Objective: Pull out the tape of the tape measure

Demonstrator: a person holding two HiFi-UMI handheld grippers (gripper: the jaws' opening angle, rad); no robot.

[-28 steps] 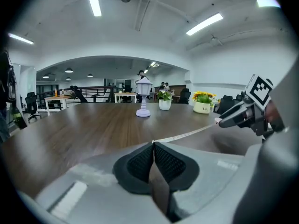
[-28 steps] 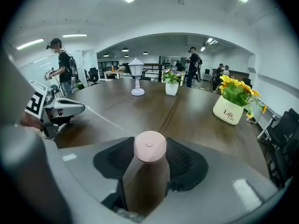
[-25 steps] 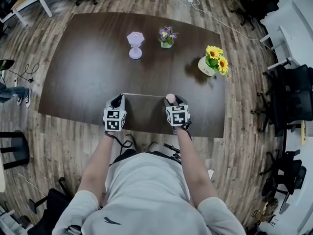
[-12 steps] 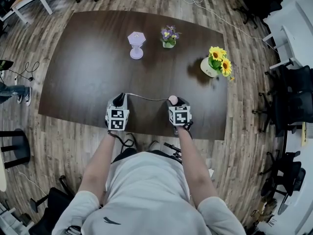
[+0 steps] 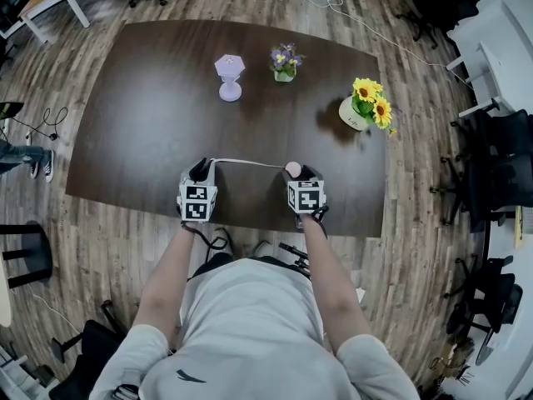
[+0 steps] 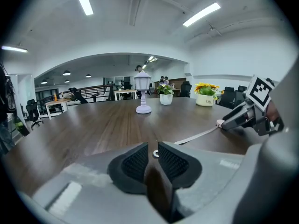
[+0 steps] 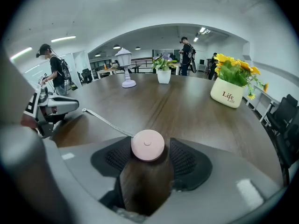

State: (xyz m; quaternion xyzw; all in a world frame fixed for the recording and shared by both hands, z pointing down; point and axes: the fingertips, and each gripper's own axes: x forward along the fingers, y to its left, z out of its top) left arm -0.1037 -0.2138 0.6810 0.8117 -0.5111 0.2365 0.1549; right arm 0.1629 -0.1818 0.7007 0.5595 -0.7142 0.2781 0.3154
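While both have just been opening, the left gripper gapes narrowly around the tape end; the right gripper loosely flanks the tape measure at the table's near edge.

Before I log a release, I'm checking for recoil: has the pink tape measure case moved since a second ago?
No. The tape measure case keeps its spot against the sunflower pot and the table edge.
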